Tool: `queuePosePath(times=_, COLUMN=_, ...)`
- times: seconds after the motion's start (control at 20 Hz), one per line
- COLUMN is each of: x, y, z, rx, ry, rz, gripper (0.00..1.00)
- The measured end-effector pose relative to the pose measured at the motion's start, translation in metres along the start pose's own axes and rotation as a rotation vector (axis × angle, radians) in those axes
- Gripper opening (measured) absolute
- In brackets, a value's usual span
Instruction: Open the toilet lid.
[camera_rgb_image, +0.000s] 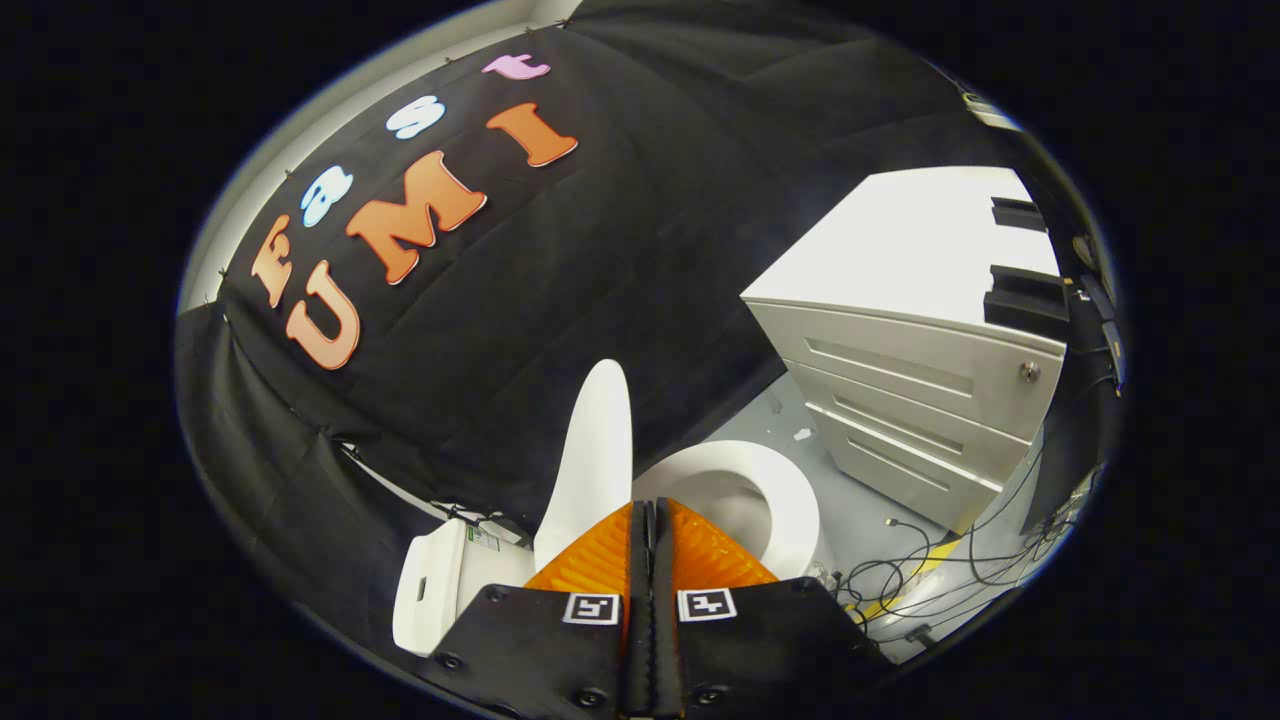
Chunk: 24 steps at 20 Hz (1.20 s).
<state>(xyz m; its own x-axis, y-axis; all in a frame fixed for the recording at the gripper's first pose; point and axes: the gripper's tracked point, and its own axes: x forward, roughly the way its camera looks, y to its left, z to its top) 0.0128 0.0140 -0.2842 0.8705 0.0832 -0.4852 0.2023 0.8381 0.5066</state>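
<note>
Lid (590, 460) stands raised just beyond my fingers, seat (790, 500) bare | my claw (650, 520) closed, holding nothing | lid likely light, stiff, slick plastic; best hold its free front edge.

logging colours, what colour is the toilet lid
White, raised just beyond the shut tongs; the lid shows best in the gripper view.

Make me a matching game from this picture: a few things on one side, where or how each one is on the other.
Things:
1. white plastic toilet lid
2. white oval toilet seat
3. grey metal drawer cabinet
4. gripper

States:
A. fingers closed together, holding nothing
B. standing raised, just ahead of the fingers
C. beyond the toilet, on the floor
D. lying flat around the bowl

Pairs: 1-B, 2-D, 3-C, 4-A
</note>
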Motion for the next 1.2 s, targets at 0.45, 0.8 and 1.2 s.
queuePosePath(times=0.45, x=-0.014, y=0.049, z=0.003, rx=-0.176, ry=-0.003, rz=0.023, gripper=0.08)
queuePosePath(times=0.8, x=-0.029, y=0.096, z=0.001, rx=-0.234, ry=0.007, rz=0.066, gripper=0.08)
queuePosePath(times=1.2, x=-0.046, y=0.152, z=-0.007, rx=-0.300, ry=-0.017, rz=0.120, gripper=0.08)
